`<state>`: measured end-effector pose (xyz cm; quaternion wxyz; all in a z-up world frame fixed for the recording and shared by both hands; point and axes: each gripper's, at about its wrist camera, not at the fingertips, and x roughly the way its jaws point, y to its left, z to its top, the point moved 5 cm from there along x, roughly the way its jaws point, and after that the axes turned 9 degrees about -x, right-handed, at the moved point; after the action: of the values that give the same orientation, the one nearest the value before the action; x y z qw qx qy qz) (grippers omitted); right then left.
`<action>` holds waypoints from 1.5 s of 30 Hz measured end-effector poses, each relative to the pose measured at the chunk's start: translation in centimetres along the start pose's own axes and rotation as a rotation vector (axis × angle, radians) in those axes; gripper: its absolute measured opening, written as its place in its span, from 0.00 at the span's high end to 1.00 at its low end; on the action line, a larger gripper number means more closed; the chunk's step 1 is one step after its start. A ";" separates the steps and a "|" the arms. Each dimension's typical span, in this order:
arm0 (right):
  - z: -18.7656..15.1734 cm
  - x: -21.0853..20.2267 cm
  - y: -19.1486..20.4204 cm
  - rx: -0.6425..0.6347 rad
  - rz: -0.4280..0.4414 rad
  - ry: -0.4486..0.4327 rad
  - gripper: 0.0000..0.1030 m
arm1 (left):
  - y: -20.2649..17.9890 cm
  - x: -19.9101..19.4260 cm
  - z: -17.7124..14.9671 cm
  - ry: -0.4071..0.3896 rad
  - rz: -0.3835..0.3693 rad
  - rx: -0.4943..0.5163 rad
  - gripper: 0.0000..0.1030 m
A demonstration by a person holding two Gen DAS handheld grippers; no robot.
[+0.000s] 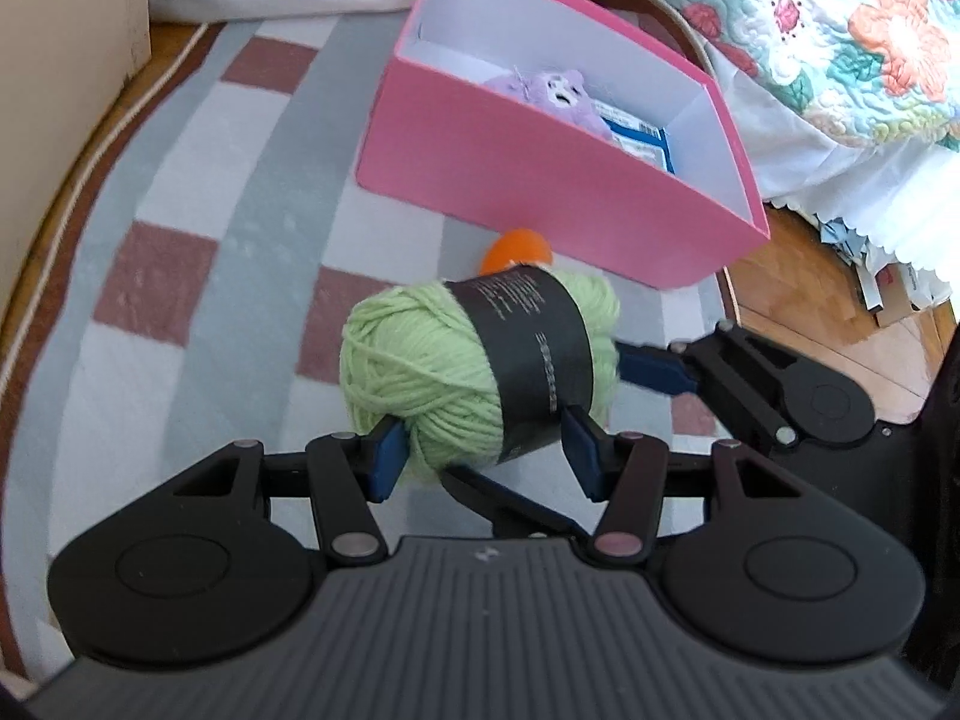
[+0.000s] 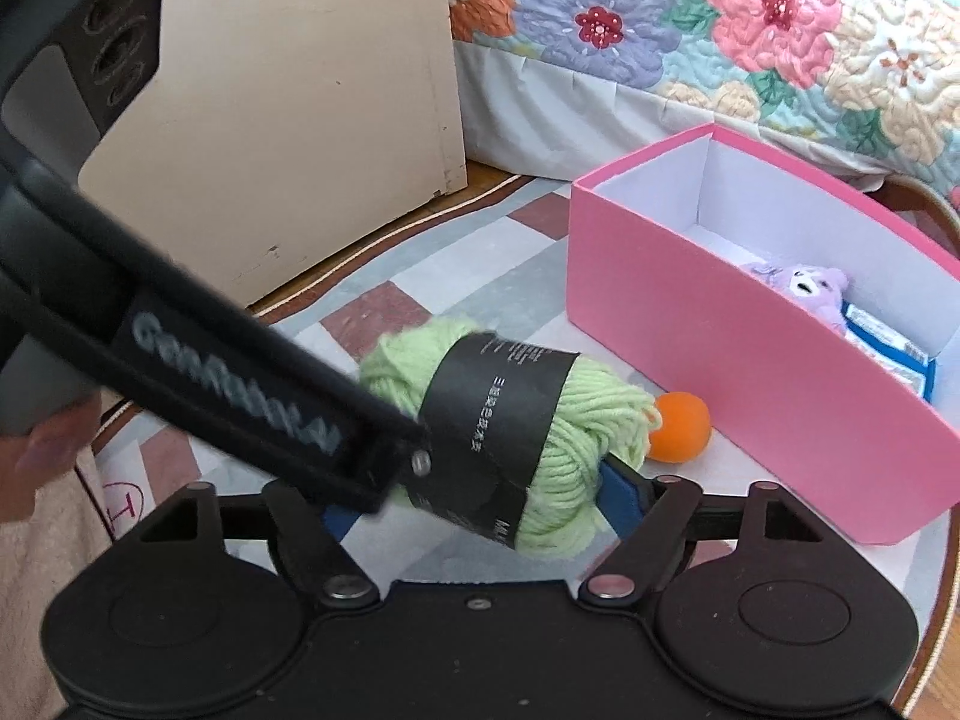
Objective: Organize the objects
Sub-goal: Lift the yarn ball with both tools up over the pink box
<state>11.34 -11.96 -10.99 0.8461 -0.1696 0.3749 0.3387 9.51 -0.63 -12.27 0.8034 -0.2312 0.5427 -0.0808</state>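
1. The left claw (image 1: pixel 483 456) grips a ball of light green yarn (image 1: pixel 432 360) with a black paper band, its blue pads pressed into the wool on both sides, lifted above the checked rug (image 1: pixel 198 252).
2. The right claw (image 2: pixel 480 507) stands wide around the same yarn; one blue pad lies at the wool's end, and whether it presses cannot be told.
3. An orange ball (image 2: pixel 681 427) lies on the rug, just beside the pink box (image 2: pixel 750 372).
4. Inside the box are a purple plush toy (image 1: pixel 555 93) and a blue-edged packet (image 1: pixel 642 141).
5. A floral quilt (image 2: pixel 720 30) hangs behind the box.
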 end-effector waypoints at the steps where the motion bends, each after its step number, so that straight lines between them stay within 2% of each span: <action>1: 0.0 -0.2 0.1 -0.007 -0.007 -0.001 0.19 | -0.2 0.1 -0.2 0.005 0.001 0.003 0.48; 4: 0.0 -0.9 0.1 -0.027 -0.028 -0.006 0.17 | -0.7 0.3 -0.7 0.019 -0.009 0.006 0.48; 17: 1.0 -3.7 0.3 -0.040 -0.071 -0.042 0.17 | -2.7 -2.0 -0.7 -0.006 -0.011 0.052 0.48; 29: 2.2 -5.2 0.1 -0.016 -0.101 -0.024 0.17 | -4.1 -3.4 -0.2 0.013 -0.003 0.057 0.48; 45: 4.3 -7.9 -1.3 -0.014 -0.185 -0.087 0.17 | -8.1 -5.9 2.6 -0.054 -0.019 0.152 0.48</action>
<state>10.58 -14.12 -2.17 0.8880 -0.1944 0.3182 0.2690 10.47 -4.76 -2.82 0.8323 -0.1767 0.5109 -0.1229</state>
